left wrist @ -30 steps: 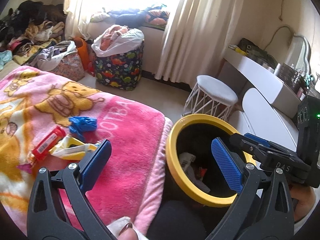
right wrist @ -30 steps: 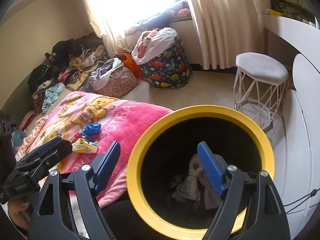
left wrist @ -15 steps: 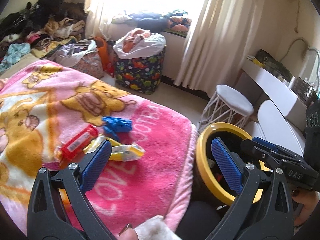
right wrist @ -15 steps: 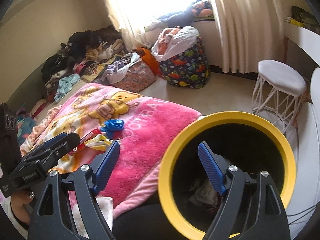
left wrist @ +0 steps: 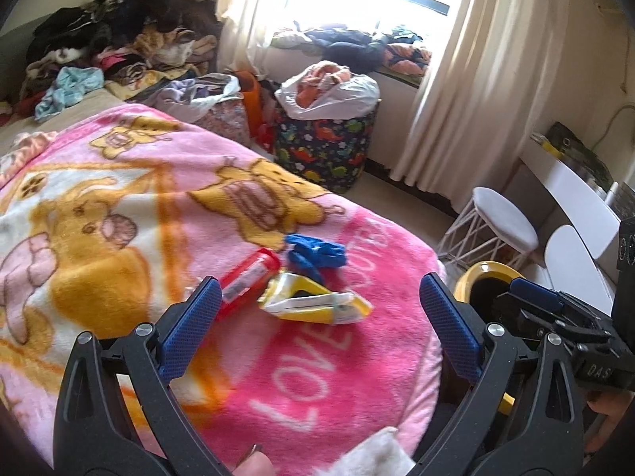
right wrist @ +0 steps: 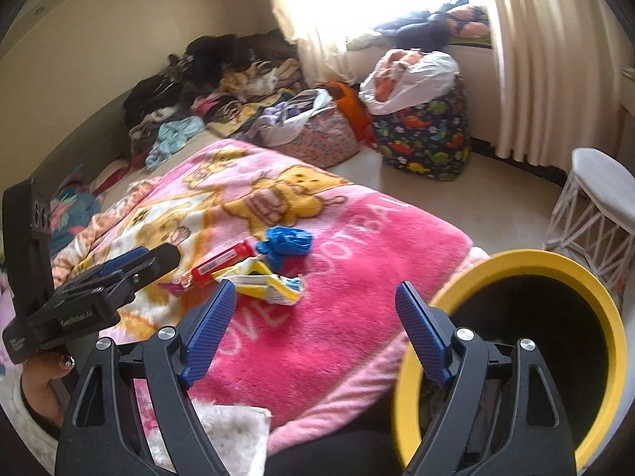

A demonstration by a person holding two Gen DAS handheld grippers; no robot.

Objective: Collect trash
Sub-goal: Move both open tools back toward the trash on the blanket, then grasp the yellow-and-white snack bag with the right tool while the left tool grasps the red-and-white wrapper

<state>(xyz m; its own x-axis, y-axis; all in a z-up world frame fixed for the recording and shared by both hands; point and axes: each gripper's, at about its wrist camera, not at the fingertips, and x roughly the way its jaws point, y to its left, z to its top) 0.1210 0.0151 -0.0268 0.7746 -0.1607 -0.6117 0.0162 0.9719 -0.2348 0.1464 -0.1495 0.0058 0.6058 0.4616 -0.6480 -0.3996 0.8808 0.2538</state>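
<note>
both grippers are swinging in over the bed now, heading for the litter. left gripper (left wrist: pixel 319 323) is spread wide with nothing between its blue pads, and the right gripper (right wrist: pixel 313 327) is wide and empty too, its jaws having just opened a touch further.

the trash sits in a little cluster at the centre of both views: a red tube (left wrist: pixel 248 277) on the left, a crumpled blue wrapper (left wrist: pixel 315 256) just above, and a yellow and white packet (left wrist: pixel 313 299) below them, all touching or nearly so. the yellow-rimmed bin (right wrist: pixel 512 267) waits at lower right of the right wrist view, hard against the edge of the bed, with dark contents too dim to name.

so this reads as the reach step, another pickup not yet made. next move, i'd say: drop one gripper over a single piece, the packet being nearest, and close without snagging the fleece.

surface is a soft pink cartoon blanket (left wrist: pixel 337 373), plush, likely to give under the pads. room is busy: heaped clothes (left wrist: pixel 119 39) upper left, a dinosaur-print hamper (left wrist: pixel 323 150) under the bright window, cream curtains (left wrist: pixel 476 79), a white stool (left wrist: pixel 504 218) at right.
</note>
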